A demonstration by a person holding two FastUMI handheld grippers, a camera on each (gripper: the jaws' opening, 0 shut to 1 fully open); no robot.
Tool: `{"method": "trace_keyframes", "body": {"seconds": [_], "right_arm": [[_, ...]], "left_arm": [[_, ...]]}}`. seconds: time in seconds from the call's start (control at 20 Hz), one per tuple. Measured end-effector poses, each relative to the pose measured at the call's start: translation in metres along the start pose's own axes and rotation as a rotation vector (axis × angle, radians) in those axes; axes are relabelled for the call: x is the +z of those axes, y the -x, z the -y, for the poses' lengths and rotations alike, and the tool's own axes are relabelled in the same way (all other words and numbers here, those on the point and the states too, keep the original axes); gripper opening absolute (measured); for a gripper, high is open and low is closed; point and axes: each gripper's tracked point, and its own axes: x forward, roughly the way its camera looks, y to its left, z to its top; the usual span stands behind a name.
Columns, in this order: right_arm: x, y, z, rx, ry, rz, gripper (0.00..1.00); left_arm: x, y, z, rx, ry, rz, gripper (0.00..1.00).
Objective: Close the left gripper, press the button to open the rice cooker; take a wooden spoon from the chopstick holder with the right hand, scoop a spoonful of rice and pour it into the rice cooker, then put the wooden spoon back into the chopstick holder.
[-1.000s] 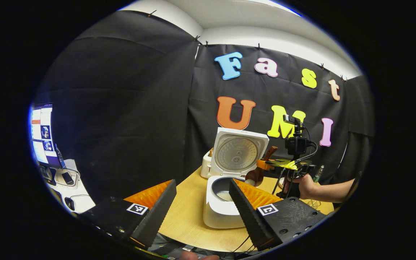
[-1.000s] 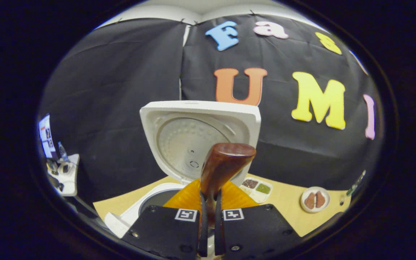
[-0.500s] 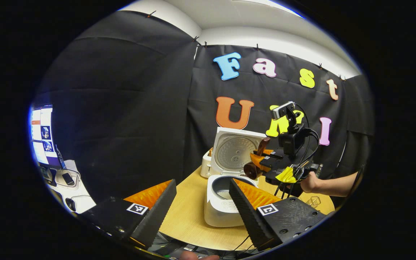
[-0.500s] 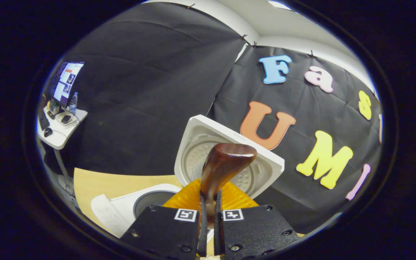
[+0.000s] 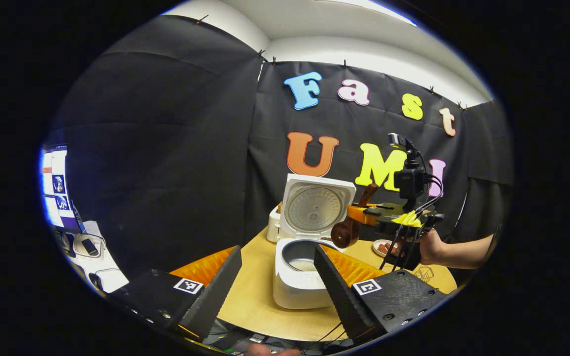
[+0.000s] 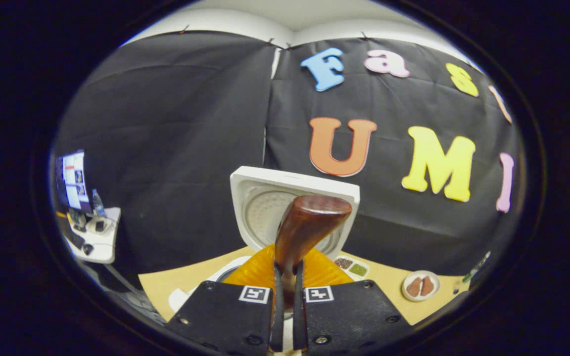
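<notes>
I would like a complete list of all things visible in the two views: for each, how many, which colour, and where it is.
rice cooker: one, white, on the table, lid up
rice: white, in the cooker's pot
wooden spoon: one, dark brown, above the open cooker, handle between the right tongs
table: one, light wood
white appliance: one, behind the cooker
sectioned tray: one, white, right of the cooker
small plate: one, white, brown pieces on it
monitor: one, far left
left tongs: open, empty
right tongs: shut on the spoon handle
hand: one, holding the right tongs
</notes>
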Motion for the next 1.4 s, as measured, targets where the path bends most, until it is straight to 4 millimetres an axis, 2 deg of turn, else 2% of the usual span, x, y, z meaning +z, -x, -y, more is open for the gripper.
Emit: {"method": "trace_keyframes", "body": {"seconds": [0.15, 0.35, 0.45, 0.7, 0.95, 1.0, 1.05, 1.15, 1.25, 1.4], "right_arm": [[0.005, 0.035, 0.027, -0.022, -0.211, -0.002, 0.13], [0.003, 0.093, 0.080, -0.086, -0.451, 0.005, 0.12], [-0.003, 0.128, 0.117, -0.148, -0.539, 0.016, 0.13], [-0.050, 0.220, 0.207, -0.364, -0.723, 0.026, 0.12], [-0.104, 0.283, 0.281, -0.565, -0.756, 0.008, 0.12], [-0.112, 0.288, 0.290, -0.595, -0.750, -0.002, 0.16], [-0.120, 0.293, 0.300, -0.617, -0.738, -0.012, 0.12], [-0.135, 0.297, 0.321, -0.659, -0.672, -0.046, 0.12], [-0.154, 0.288, 0.340, -0.679, -0.597, -0.074, 0.13], [-0.182, 0.273, 0.358, -0.686, -0.525, -0.139, 0.13]], "left_arm": [[-0.007, -0.006, 0.017, -0.045, 0.001, -0.006, 0.94], [-0.013, -0.024, 0.041, -0.105, -0.022, -0.019, 0.94], [-0.009, -0.034, 0.052, -0.133, -0.025, -0.010, 0.94], [-0.002, -0.061, 0.088, -0.208, -0.023, -0.003, 0.94], [-0.001, -0.083, 0.117, -0.255, -0.054, -0.016, 0.94], [0.000, -0.088, 0.125, -0.259, -0.062, -0.023, 0.94], [0.002, -0.091, 0.129, -0.264, -0.066, -0.023, 0.94], [0.006, -0.089, 0.131, -0.265, -0.069, -0.016, 0.94], [0.010, -0.092, 0.133, -0.249, -0.074, -0.009, 0.94], [0.011, -0.092, 0.135, -0.227, -0.071, -0.022, 0.94]]}}
